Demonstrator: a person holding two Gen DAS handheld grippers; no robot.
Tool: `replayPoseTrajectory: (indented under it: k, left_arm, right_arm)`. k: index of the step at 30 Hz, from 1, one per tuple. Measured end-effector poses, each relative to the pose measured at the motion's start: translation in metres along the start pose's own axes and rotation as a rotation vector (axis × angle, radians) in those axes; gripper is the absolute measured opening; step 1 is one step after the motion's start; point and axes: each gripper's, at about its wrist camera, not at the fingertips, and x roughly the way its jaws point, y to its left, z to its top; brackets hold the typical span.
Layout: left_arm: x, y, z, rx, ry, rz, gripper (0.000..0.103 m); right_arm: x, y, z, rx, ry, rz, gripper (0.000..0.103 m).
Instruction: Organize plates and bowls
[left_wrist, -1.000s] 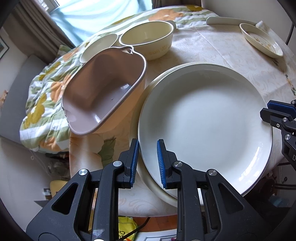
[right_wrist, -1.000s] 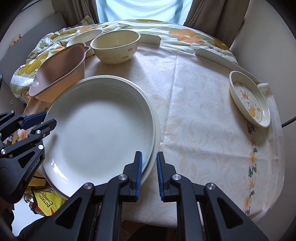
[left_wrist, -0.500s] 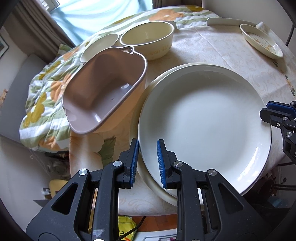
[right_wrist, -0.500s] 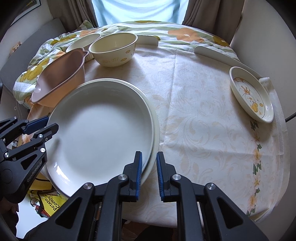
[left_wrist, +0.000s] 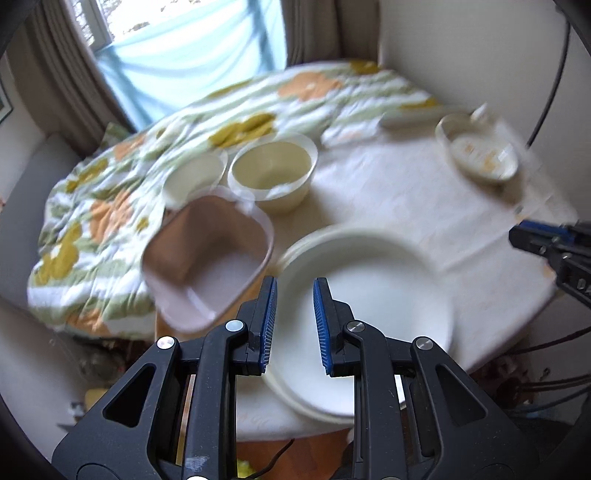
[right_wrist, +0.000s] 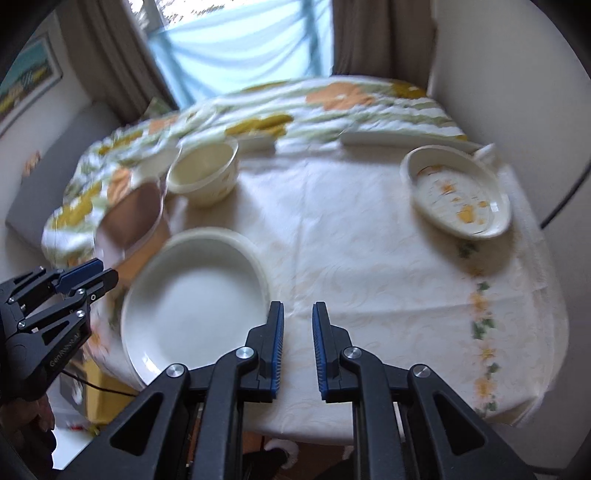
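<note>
Two plates (right_wrist: 192, 302) stacked at table's (right_wrist: 351, 266) near-left edge. Pink dish (left_wrist: 210, 266) just left of them, cream bowl (left_wrist: 271, 173) behind, patterned dish (right_wrist: 458, 192) far right. Left gripper (left_wrist: 294, 325) and right gripper (right_wrist: 297, 347): jaws apart, holding nothing, above the near edge.

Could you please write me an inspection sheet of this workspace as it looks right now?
Surface: round table under a pale cloth, floral quilt over the far side.
Job's things: stacked large plates at the near edge; pink dish; cream bowl; patterned oval dish apart on the right.
Clutter: nothing seen on the table.
Grippers: left gripper and right gripper both open, holding nothing.
Cables: dark cables below the table edge.
Surroundings: curtained window.
</note>
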Motion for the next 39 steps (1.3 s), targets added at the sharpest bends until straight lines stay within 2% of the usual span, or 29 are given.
replayPoseTrajectory:
  k: [1,3,4,5,6,8,12,15,17,21,24,26,28,29,30,32,37,38,39]
  left_arm:
    - [-0.012,-0.004,0.015,-0.001,-0.037,-0.059,0.026]
    - [-0.025,-0.014,0.038,0.002,-0.088,-0.147,0.072]
    - [-0.032,-0.022,0.052,0.012,-0.123,-0.189,0.103]
    - [-0.037,-0.03,0.061,0.021,-0.161,-0.221,0.102]
    - [-0.04,-0.038,0.069,0.033,-0.183,-0.252,0.102]
    - [-0.034,-0.061,0.093,0.062,-0.171,-0.321,0.102]
    - [-0.002,-0.098,0.137,0.1,-0.119,-0.428,0.102]
    - [0.038,-0.125,0.171,0.118,-0.046,-0.505,0.102]
    - [0.066,-0.141,0.188,0.136,-0.004,-0.515,0.102]
    - [0.139,-0.167,0.214,0.166,0.109,-0.521,0.102]
    - [0.184,-0.181,0.223,0.189,0.175,-0.513,0.094]
    - [0.213,-0.194,0.226,0.22,0.221,-0.503,0.081]
    - [0.238,-0.207,0.227,0.248,0.261,-0.502,0.071]
    - [0.247,-0.212,0.228,0.26,0.272,-0.498,0.065]
    - [0.254,-0.216,0.229,0.267,0.28,-0.498,0.063]
    - [0.266,-0.223,0.23,0.277,0.293,-0.501,0.054]
    - [0.288,-0.233,0.233,0.29,0.31,-0.501,0.038]
    - [0.289,-0.234,0.234,0.291,0.303,-0.5,0.034]
    - [0.288,-0.235,0.235,0.293,0.299,-0.497,0.03]
  right_arm:
    - [-0.01,-0.011,0.005,0.036,-0.018,0.0,0.014]
    - [-0.035,-0.037,0.013,0.116,-0.068,-0.011,0.014]
    - [-0.044,-0.049,0.015,0.149,-0.093,-0.021,0.016]
    - [-0.053,-0.061,0.018,0.18,-0.114,-0.033,0.03]
    - [-0.058,-0.072,0.02,0.203,-0.125,-0.044,0.064]
    - [-0.064,-0.094,0.025,0.255,-0.139,-0.059,0.097]
    - [-0.062,-0.14,0.031,0.35,-0.122,-0.057,0.097]
    - [-0.054,-0.174,0.035,0.437,-0.127,-0.052,0.097]
    - [-0.041,-0.195,0.038,0.497,-0.127,-0.027,0.097]
    - [-0.004,-0.228,0.045,0.563,-0.068,0.029,0.097]
    - [0.025,-0.241,0.051,0.581,-0.053,0.067,0.097]
    - [0.043,-0.247,0.055,0.595,-0.04,0.071,0.096]
    - [0.062,-0.251,0.056,0.614,-0.021,0.08,0.085]
    - [0.071,-0.255,0.058,0.622,-0.011,0.083,0.076]
    - [0.078,-0.257,0.059,0.626,-0.005,0.085,0.069]
    - [0.091,-0.26,0.06,0.63,0.005,0.079,0.061]
    - [0.107,-0.264,0.063,0.634,0.005,0.056,0.054]
    - [0.111,-0.266,0.063,0.636,0.008,0.055,0.052]
    - [0.114,-0.267,0.064,0.634,0.012,0.05,0.045]
